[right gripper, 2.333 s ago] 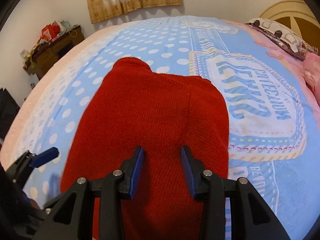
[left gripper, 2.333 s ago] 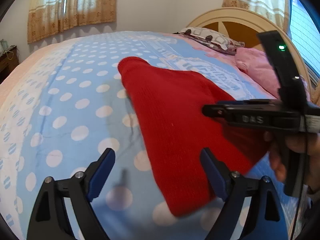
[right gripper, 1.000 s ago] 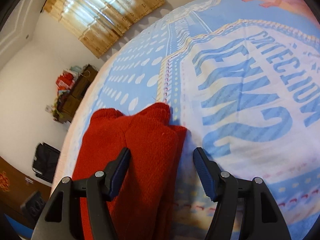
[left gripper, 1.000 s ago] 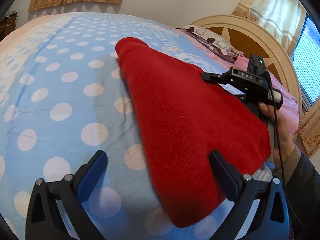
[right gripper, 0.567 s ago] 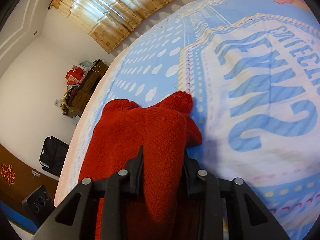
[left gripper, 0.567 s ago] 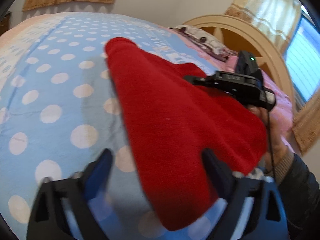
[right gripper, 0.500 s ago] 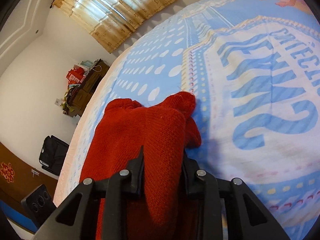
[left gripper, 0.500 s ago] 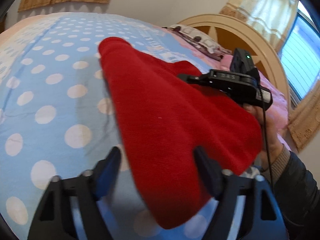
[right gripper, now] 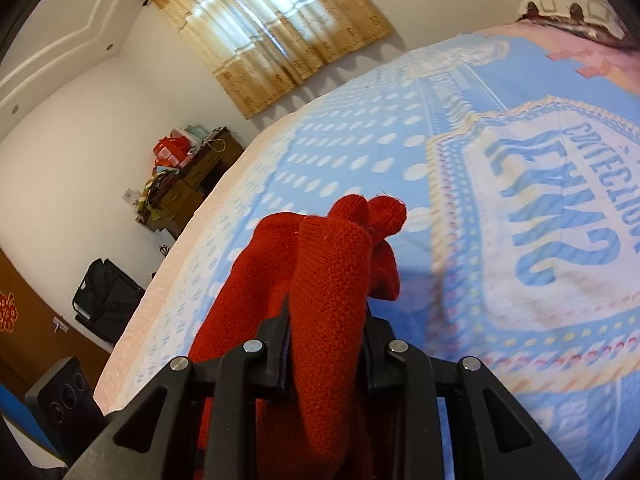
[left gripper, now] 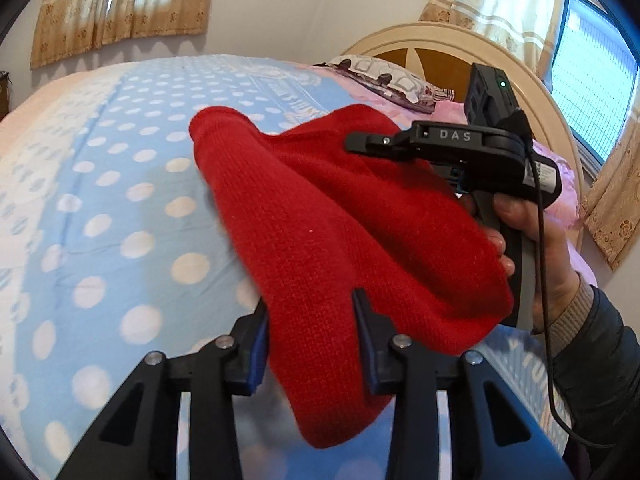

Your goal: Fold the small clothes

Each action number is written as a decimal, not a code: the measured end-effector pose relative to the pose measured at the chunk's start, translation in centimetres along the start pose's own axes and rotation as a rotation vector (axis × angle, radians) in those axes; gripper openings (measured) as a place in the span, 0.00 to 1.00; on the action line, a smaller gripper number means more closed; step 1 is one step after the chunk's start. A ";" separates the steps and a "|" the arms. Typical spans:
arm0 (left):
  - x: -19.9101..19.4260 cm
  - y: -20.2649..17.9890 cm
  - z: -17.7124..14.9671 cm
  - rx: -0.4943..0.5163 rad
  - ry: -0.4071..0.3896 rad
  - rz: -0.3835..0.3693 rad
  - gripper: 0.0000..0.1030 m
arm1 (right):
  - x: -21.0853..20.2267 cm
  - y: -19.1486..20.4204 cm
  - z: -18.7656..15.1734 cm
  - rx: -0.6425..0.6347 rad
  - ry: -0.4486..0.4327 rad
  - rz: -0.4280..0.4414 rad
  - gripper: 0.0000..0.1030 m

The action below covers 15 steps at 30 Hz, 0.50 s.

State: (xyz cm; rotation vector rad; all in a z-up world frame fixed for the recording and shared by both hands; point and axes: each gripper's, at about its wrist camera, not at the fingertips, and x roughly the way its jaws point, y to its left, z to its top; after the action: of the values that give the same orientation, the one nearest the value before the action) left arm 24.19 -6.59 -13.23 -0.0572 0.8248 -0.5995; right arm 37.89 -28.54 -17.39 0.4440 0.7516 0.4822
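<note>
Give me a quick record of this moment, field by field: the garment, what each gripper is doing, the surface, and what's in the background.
garment: red knit garment, partly lifted and bunched
left gripper: shut on the garment's near edge
right gripper: shut on a bunched fold of the garment
surface: bed with blue polka-dot sheet
background: headboard, patterned pillow, curtains, cluttered wooden cabinet
fold status: not yet finished
</note>
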 end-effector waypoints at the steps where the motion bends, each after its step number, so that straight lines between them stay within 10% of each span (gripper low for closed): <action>1: -0.4 0.1 -0.2 0.000 -0.002 0.005 0.38 | 0.0 0.4 -0.3 -0.002 0.004 -0.001 0.26; 15: -9.1 2.7 -3.9 -0.016 -0.058 0.129 0.37 | 2.3 10.0 -4.7 -0.072 0.081 0.097 0.25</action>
State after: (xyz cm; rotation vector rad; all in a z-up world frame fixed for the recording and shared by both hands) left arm 17.95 1.09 -10.53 -0.0354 0.7708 -0.4678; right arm 33.44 -18.26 -16.31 0.3971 0.7906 0.6189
